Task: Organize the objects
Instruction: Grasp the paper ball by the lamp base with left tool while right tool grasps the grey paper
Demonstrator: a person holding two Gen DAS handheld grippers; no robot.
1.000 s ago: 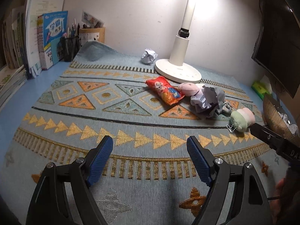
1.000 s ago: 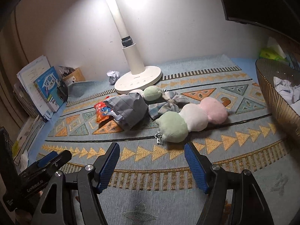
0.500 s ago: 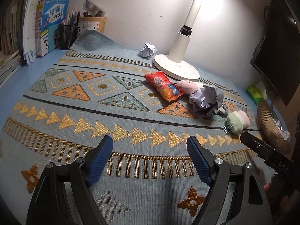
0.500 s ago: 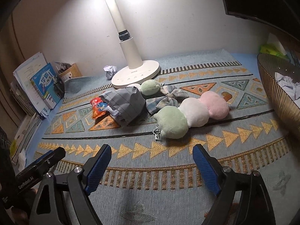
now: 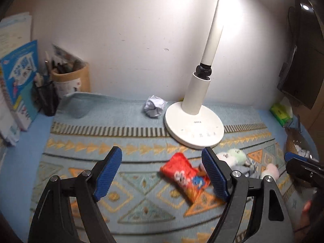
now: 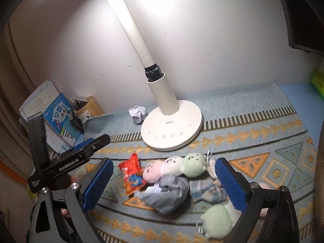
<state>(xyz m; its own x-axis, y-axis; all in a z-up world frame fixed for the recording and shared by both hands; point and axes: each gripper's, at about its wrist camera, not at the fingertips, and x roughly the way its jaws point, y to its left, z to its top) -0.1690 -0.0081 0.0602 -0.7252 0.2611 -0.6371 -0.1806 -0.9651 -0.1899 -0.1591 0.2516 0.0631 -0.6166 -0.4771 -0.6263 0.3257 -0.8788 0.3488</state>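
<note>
My left gripper [image 5: 162, 172] is open and empty above the patterned mat, with a red snack packet [image 5: 185, 179] between and just beyond its fingers. My right gripper [image 6: 162, 184] is open and empty over a pile: the red snack packet [image 6: 132, 175], a pink-white-green plush [image 6: 175, 167], a crumpled grey paper bag [image 6: 169, 195], a plaid bow [image 6: 207, 190] and a second green plush [image 6: 216, 223] near its right finger. A crumpled paper ball [image 5: 155, 106] lies beside the lamp base; it also shows in the right wrist view [image 6: 137, 112].
A white desk lamp [image 5: 194, 126] stands at the back middle, also seen from the right wrist [image 6: 172, 127]. Books [image 5: 19, 81] and pen holders [image 5: 69, 81] line the back left. A gold wire basket [image 5: 297, 143] and green tissue pack [image 5: 280, 111] sit at the right.
Both grippers have moved forward toward the lamp and the pile, and tilted up. The snack packet now lies between the left fingers. Both stayed open.
</note>
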